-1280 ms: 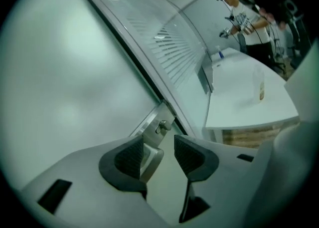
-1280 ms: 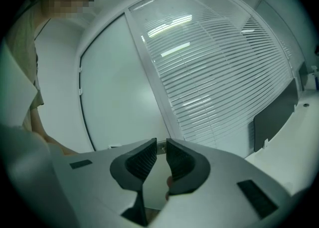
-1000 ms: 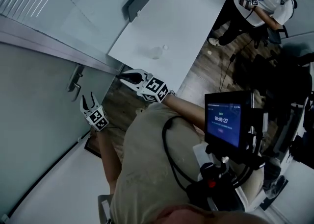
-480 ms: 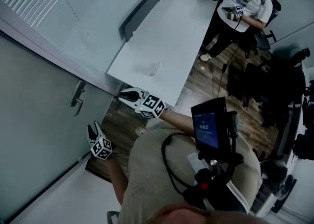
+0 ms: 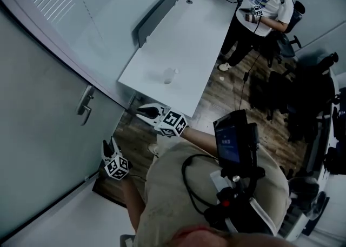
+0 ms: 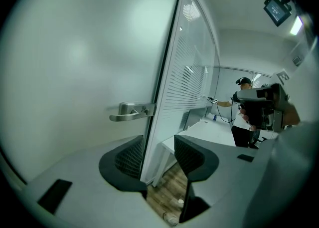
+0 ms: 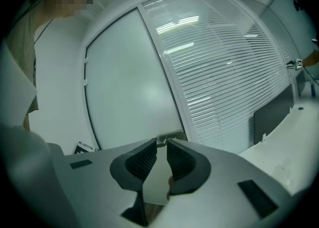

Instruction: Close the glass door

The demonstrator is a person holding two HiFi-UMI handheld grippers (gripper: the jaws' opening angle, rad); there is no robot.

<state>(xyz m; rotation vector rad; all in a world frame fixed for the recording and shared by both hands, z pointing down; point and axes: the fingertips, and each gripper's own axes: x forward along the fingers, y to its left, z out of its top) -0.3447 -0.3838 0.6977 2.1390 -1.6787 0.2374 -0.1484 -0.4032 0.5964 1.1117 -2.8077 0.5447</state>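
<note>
Handle (image 5: 84, 105) of glass door (image 5: 38, 132) lies level, up-left of your spread, empty left gripper (image 5: 110, 145), nearer than your barely-parted right gripper (image 5: 141, 112).

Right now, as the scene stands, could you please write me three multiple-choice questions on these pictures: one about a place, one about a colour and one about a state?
1. In the head view, where is the door handle relative to the left claw?
A. Between its jaws
B. Up and to the left of it, apart
C. Below it, on the floor

2. What colour is the top of the table?
A. White
B. Black
C. Red

3. How does the left claw stand?
A. Shut on the handle
B. Shut, empty
C. Open, empty

Answers:
1 B: the handle sits on the glass door, clear of the claw.
2 A: the top is plain white.
3 C: the left gripper view shows its jaws apart with nothing between them.
</note>
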